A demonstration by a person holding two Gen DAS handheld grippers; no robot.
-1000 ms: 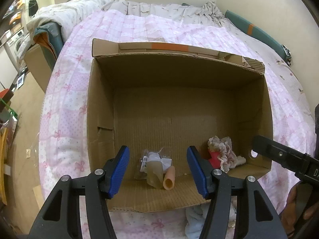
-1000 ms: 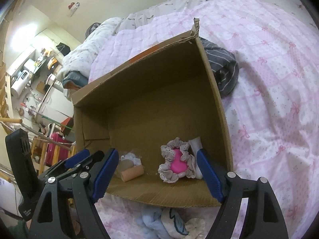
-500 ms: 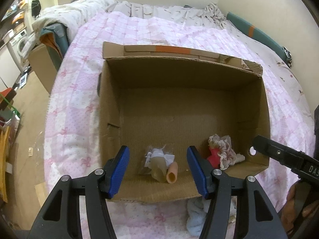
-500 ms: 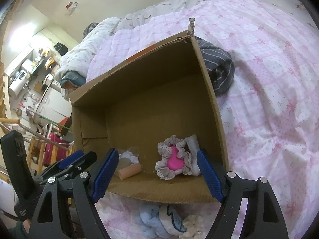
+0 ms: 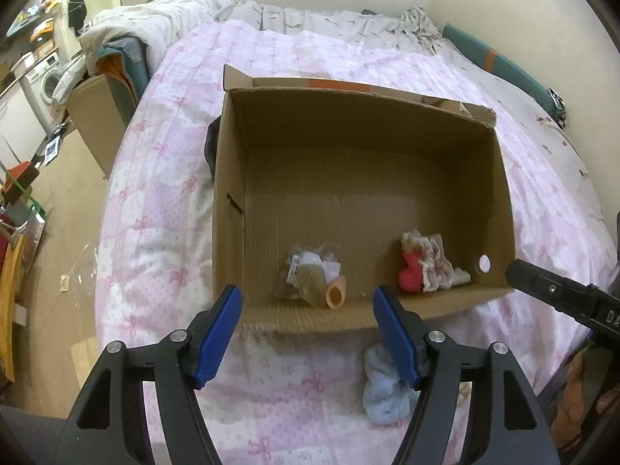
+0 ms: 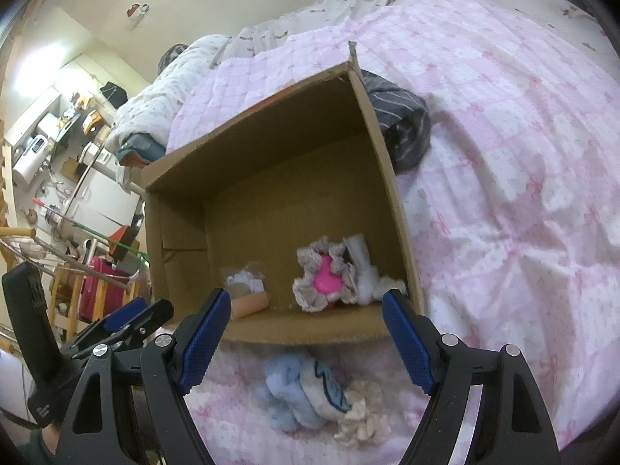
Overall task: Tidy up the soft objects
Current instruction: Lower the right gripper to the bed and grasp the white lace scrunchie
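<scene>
Item 1. Bed with pink bow-print quilt (image 5: pixel 162 201): lay under everything, spreading beyond and to both sides of the fingers.

Item 2. Cardboard box (image 5: pixel 228 209): open-topped, stood on the quilt just beyond both pairs of fingers, its near wall closest to them.

Item 3. Dark striped garment (image 6: pixel 403 124): lay on the quilt against the box's outer wall, well beyond the right fingers.

Item 4. Left gripper (image 5: pixel 308 335): jaws were opening, nothing between them; it hung above the box's near wall.

Item 5. Right gripper (image 6: pixel 306 345): jaws stood wide apart and empty.

Item 6. Blue soft toy (image 6: pixel 298 391): outside the box, on the quilt directly below and between the right fingers, a cream frilly piece (image 6: pixel 362 418) touching it.

Item 7. Pink heart with lace trim (image 6: pixel 327 277): inside the box, near wall, just beyond the right fingers.

Item 8. Plastic-wrapped bundle with peach tube (image 5: pixel 317 279): inside, just beyond the left fingers.

Judgement: two lots were boxed; the step in hand appeared to be fetching the blue toy. The next move would call for lowering open fingers around it and closing gently.
</scene>
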